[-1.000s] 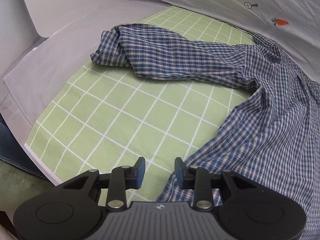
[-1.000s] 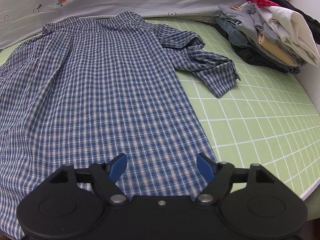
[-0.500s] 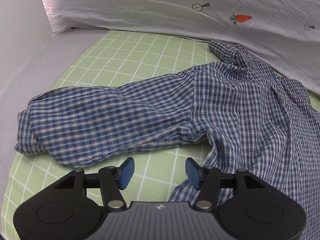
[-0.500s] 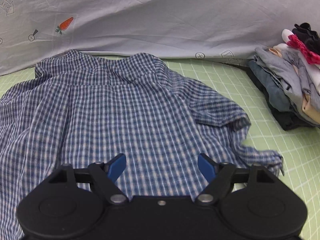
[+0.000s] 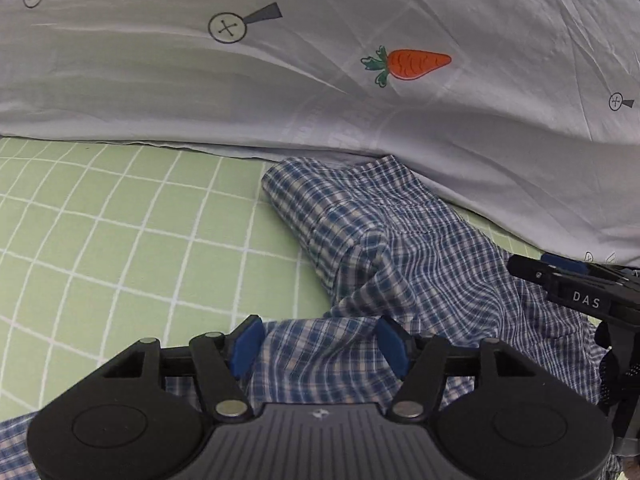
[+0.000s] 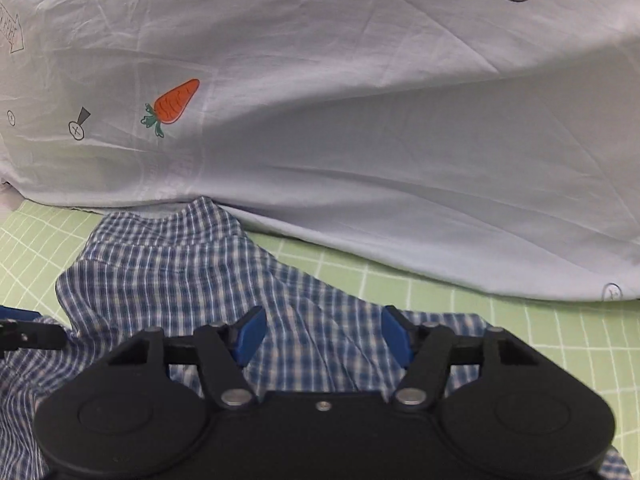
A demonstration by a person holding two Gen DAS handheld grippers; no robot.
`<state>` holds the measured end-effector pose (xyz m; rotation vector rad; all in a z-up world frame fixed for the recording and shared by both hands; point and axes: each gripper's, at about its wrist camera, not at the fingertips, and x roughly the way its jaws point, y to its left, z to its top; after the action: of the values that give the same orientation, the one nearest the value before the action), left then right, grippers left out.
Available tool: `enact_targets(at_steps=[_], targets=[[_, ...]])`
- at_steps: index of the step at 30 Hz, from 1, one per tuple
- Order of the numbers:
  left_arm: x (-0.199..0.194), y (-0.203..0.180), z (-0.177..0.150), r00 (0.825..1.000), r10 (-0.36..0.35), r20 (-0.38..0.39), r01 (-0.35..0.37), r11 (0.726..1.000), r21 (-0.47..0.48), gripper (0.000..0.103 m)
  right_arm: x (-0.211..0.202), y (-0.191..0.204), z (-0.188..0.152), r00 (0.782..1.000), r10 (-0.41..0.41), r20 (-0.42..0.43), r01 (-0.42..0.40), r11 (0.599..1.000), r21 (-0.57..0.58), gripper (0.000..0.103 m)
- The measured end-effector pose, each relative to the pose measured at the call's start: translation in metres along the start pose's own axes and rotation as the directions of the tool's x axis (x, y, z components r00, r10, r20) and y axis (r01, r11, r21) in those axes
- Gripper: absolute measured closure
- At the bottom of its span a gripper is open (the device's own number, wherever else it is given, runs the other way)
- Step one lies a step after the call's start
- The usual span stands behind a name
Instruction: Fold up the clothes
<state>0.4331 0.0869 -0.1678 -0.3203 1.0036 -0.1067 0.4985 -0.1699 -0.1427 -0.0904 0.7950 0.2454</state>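
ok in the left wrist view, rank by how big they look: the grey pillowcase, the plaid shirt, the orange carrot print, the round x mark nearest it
1. grey pillowcase, fills the upper half
2. plaid shirt, partly hidden by the gripper body
3. orange carrot print
4. round x mark, smaller, though with its dark tail it comes close to the carrot

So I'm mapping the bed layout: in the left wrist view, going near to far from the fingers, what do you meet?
Left gripper → checked shirt → grey sheet's edge → carrot print.
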Motion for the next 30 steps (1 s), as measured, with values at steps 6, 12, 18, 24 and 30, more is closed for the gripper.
enact_targets(at_steps=[6,12,18,24,30], targets=[[0.029,-0.02,0.018,0.999,-0.013,-0.038,0.017,0.994,0.112,0.066,0.04,0.015,0.006,0.997,0.037,-0.069,-0.042,0.996,-0.082,0.043],[0.034,-0.029,0.021,0.996,0.083,-0.011,-0.08,0.983,0.166,0.096,0.045,0.017,0.007,0.996,0.052,-0.069,-0.053,0.998,-0.016,0.09],[0.051,-0.039,0.042,0.99,0.141,0.024,-0.143,0.961,0.236,0.096,0.052,0.015,0.011,0.999,-0.042,-0.035,0.043,0.999,0.019,0.103],[0.065,-0.039,0.06,0.986,0.165,0.033,-0.168,0.96,0.223,0.095,0.058,0.011,0.02,0.995,-0.094,-0.042,0.097,0.994,0.054,0.1],[0.042,-0.037,0.054,0.973,0.227,0.034,-0.228,0.942,0.247,0.059,0.022,0.006,0.017,0.992,-0.123,-0.032,0.125,0.985,0.121,0.027]])
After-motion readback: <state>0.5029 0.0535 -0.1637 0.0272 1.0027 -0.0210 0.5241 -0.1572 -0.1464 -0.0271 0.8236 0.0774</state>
